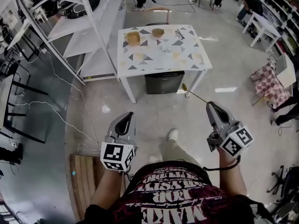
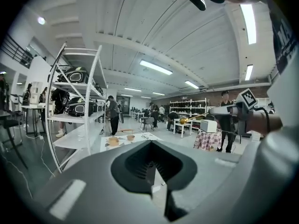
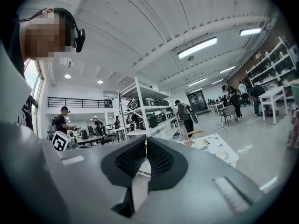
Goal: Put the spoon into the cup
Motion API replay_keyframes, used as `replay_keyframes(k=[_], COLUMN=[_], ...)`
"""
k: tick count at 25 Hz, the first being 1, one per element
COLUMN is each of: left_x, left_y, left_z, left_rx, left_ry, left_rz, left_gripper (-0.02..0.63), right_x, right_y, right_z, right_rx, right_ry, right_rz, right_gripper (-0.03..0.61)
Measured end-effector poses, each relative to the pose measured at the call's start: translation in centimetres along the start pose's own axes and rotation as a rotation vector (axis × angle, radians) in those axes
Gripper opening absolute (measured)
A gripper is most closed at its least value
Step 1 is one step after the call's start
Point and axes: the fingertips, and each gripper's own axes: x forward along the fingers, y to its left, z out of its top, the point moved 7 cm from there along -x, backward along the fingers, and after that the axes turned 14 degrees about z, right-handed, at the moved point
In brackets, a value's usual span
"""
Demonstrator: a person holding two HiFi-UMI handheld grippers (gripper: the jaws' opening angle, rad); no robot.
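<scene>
In the head view my right gripper is shut on the thin handle of a spoon, whose gold bowl points ahead over the floor. The left gripper view shows the same spoon off to the right. In the right gripper view my right gripper has its jaws pressed together on the handle's edge. My left gripper is shut with nothing in it, and its own view shows the same. Two tan cups stand at the far side of a patterned white table, well ahead of both grippers.
A black box sits under the table. A white shelf rack runs along the left, with cables on the floor beside it. A wooden pallet lies by my left foot. A checkered-cloth stand is at the right.
</scene>
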Motion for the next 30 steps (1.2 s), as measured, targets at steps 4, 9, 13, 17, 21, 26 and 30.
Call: replay_keyframes(k=[4, 9, 13, 17, 21, 26, 30], left_x=[1.1, 3.7, 5.9, 8.4, 10.6, 13.2, 15.3], left_y=[0.5, 0.9, 0.7, 0.5, 0.6, 0.4, 0.2], left_z=[0.4, 0.4, 0.7, 1.2, 1.7, 1.7, 1.7], left_rx=[-0.045, -0.041, -0.027, 0.0, -0.009, -0.015, -0.017], left_ry=[-0.027, -0.001, 0.013, 0.019, 0.026, 0.045, 0.056], left_rz=[-0.01, 0.009, -0.003, -0.011, -0.012, -0.011, -0.003], left_gripper=[0.0, 0.0, 0.0, 0.0, 0.0, 0.0, 0.0], right_x=[1.4, 3.8, 5.5, 6.8, 7.5, 8.8, 9.3], right_y=[-1.2, -3.5, -5.6, -7.6, -9.5, -11.9, -13.8], right_z=[0.2, 0.0, 0.3, 1.3, 1.9, 2.0, 2.2], right_rx=[-0.002, 0.016, 0.059, 0.06, 0.06, 0.074, 0.08], right_ry=[-0.003, 0.008, -0.007, -0.006, 0.009, 0.022, 0.021], right_rz=[0.017, 0.042, 0.065, 0.071, 0.065, 0.066, 0.067], right_gripper=[0.035, 0.035, 0.035, 0.035, 0.035, 0.035, 0.035])
